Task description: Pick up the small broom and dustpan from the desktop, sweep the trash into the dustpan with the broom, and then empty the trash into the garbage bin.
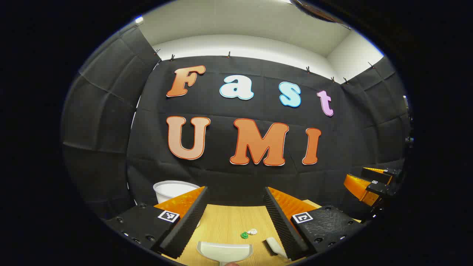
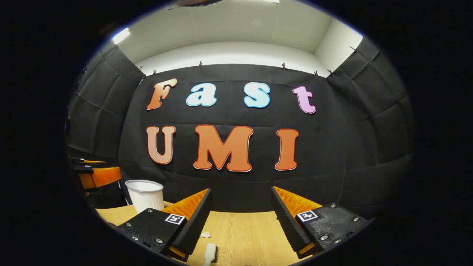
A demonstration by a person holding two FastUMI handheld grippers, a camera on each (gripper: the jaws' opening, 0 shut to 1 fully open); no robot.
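Observation:
A white dustpan point(image 1: 224, 251) lies on the wooden desktop point(image 1: 229, 221) near the front edge, below my open left gripper point(image 1: 236, 214). Beside it on the right lies the small white broom point(image 1: 274, 246), partly hidden by my right-hand finger. A green scrap point(image 1: 244, 235) and a white scrap point(image 1: 253, 231) rest just beyond the dustpan. In the right gripper view the broom point(image 2: 210, 254) lies below my open right gripper point(image 2: 240, 218), with a white scrap point(image 2: 205, 234) near it. The white garbage bin point(image 2: 145, 195) stands at the back left; the left gripper view shows the bin point(image 1: 173, 190) too.
The other gripper point(image 1: 369, 183) hovers at the far right of the left gripper view, and the left one point(image 2: 94, 173) at the far left of the right gripper view. Black cloth walls close the booth behind the desktop point(image 2: 244, 229).

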